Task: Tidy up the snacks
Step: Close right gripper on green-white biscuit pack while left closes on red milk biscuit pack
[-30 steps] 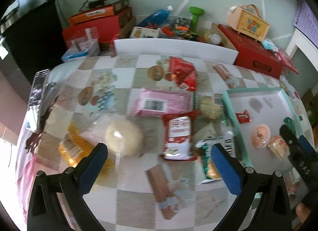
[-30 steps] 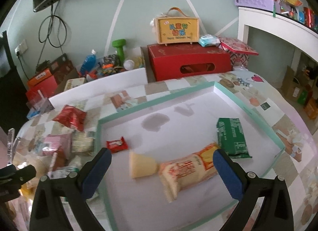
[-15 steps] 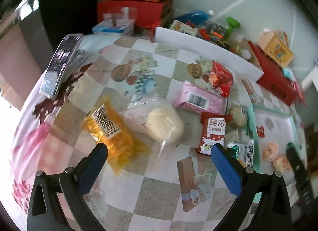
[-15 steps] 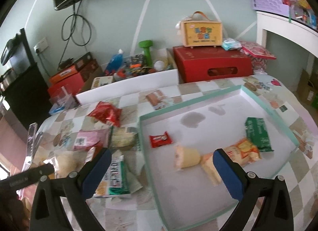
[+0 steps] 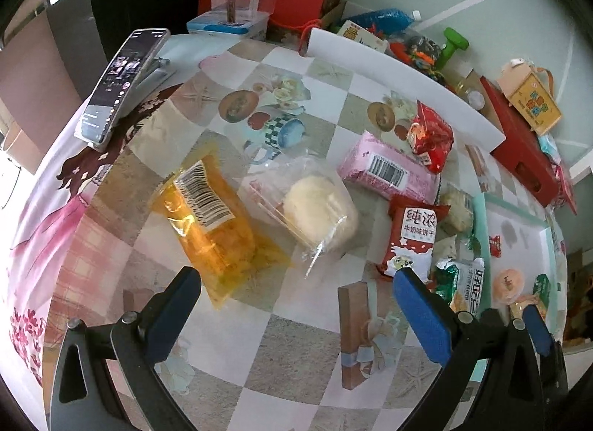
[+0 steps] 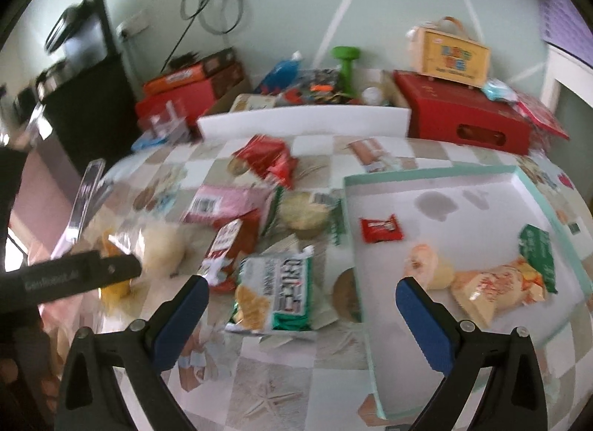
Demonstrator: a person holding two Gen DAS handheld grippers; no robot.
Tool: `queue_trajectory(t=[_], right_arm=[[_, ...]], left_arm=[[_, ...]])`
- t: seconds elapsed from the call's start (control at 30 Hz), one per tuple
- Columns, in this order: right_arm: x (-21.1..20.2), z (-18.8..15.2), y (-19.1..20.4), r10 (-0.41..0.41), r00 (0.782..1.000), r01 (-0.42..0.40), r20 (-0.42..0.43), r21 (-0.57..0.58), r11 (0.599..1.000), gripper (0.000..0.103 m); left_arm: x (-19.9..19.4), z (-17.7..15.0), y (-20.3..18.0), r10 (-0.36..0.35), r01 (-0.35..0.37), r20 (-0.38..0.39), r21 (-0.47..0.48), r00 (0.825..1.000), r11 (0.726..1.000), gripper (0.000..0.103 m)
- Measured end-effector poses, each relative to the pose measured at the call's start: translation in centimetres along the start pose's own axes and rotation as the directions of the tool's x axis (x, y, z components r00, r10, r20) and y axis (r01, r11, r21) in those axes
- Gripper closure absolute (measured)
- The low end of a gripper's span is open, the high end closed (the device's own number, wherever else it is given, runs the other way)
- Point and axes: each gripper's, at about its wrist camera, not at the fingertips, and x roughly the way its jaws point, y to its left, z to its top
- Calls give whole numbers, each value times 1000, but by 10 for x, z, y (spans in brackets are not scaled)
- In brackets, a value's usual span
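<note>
My left gripper (image 5: 296, 293) hangs open above the checked tablecloth, just short of a yellow packet (image 5: 211, 223) and a pale bun in a clear bag (image 5: 315, 208). Further right lie a pink packet (image 5: 389, 171), a red bag (image 5: 430, 134) and a red-and-white biscuit packet (image 5: 411, 238). My right gripper (image 6: 302, 293) is open too, over a green-and-white snack packet (image 6: 274, 293) beside the mint-rimmed tray (image 6: 426, 175). Inside the tray are a small red candy (image 6: 381, 229), a round jelly cup (image 6: 426, 264), an orange packet (image 6: 496, 286) and a green packet (image 6: 537, 253).
A phone on a stand (image 5: 118, 78) sits at the table's left edge. A white board (image 5: 404, 71) runs along the far edge, with red boxes (image 6: 463, 123), a green dumbbell (image 6: 346, 63) and other clutter behind it. Bare tablecloth (image 5: 296, 357) lies under my left gripper.
My left gripper swung left, from the middle packets to the yellow packet and bun. My right gripper moved left off the tray to the green-and-white packet. Both stayed open.
</note>
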Motion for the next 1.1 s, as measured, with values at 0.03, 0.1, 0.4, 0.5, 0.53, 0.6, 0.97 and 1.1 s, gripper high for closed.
queue_trajectory(t=[0.03,0.1,0.4,0.5,0.53,0.6,0.97,1.1], right_arm=[[2,-1,2,0,1000,0,-2,-8,1000,1],[5,-2,7,-3,1000,3,-1,-27,1000,1],[25,-3,6,0,999,-1,-42,-31,1000,9],[28,-3,4,2,999,-3,-43,-31,1000,12],[29,-4,4,3,999,-4,-45,-34,999,14],[33,-5,5,6,998,-8,-57,-34,999,17],[40,-8,-5,29,995,-28,-95,2,1000,44],[43,-8,-11,31,994,-28,-106,32,999,44]], left_arm=[[2,0,-1,-3,3,-5,0,1000,1000,0],[8,1,-5,-11,11,-25,-1,1000,1000,0],[28,-2,-27,-36,39,-75,39,997,998,0],[29,-1,-27,-35,38,-74,33,997,999,0],[30,-1,-27,-37,40,-76,30,996,999,0],[31,0,-30,-50,52,-74,33,996,998,0],[48,9,-60,-87,92,-64,81,994,992,16],[56,9,-68,-94,101,-73,100,993,990,29]])
